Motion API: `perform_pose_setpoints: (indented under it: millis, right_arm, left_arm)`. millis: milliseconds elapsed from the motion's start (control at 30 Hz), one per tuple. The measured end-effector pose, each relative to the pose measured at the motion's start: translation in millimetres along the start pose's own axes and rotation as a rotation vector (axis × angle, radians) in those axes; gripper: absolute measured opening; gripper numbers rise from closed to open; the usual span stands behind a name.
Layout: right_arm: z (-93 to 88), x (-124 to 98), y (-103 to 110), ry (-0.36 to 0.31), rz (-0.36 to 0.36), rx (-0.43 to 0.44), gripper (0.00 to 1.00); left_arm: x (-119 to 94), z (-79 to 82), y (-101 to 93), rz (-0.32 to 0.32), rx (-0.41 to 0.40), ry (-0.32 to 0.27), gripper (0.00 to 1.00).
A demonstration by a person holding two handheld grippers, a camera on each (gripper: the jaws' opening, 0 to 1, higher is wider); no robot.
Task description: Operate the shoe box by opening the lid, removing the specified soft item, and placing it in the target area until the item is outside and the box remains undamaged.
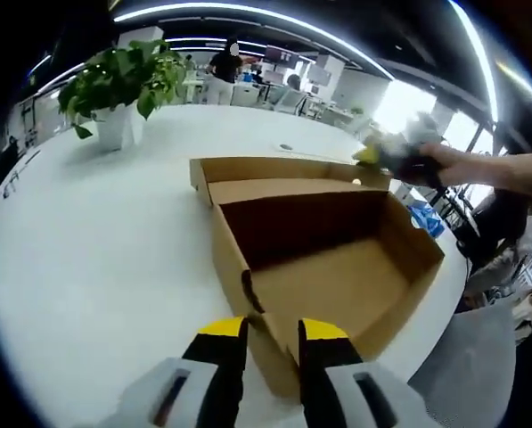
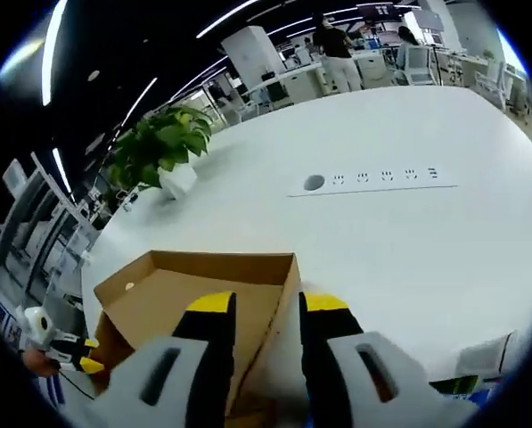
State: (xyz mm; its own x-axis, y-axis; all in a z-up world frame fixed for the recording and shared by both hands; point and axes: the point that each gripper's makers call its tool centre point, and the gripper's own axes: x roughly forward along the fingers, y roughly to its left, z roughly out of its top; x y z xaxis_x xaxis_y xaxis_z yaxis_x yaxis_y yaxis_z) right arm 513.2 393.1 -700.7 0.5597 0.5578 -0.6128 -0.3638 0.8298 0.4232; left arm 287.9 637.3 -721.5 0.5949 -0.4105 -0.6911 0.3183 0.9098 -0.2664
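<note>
Cardboard shoe box lies open and seemingly empty on the white counter, its near corner between the spread jaws of the left hand-held gripper, likely steadying it, while the right hand-held gripper, also spread, straddles the lid edge.

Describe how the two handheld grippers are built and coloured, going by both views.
Both look alike. The left gripper has two blocky black jaws capped with yellow tips, rising from pale grey housings that each carry a dark slot. The right gripper shows the same black jaws, yellow tips and grey slotted housings. No cables or printed markings are visible on either, and no sleeve is clear enough to describe.
</note>
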Motion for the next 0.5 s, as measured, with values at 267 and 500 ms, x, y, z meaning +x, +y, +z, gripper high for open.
perform_pose_setpoints:
  millis: [267, 500]
  right_arm:
    - [-9.7, 16, 3, 0.049, -0.02, -0.004, 0.22]
    - [-16.6, 22, 0, 0.078, -0.06, -0.025, 0.13]
  left_arm:
    - [0, 0.0, 0.3, 0.001, -0.006, -0.003, 0.22]
    - [1, 0.1, 0.3, 0.004, -0.006, -0.002, 0.22]
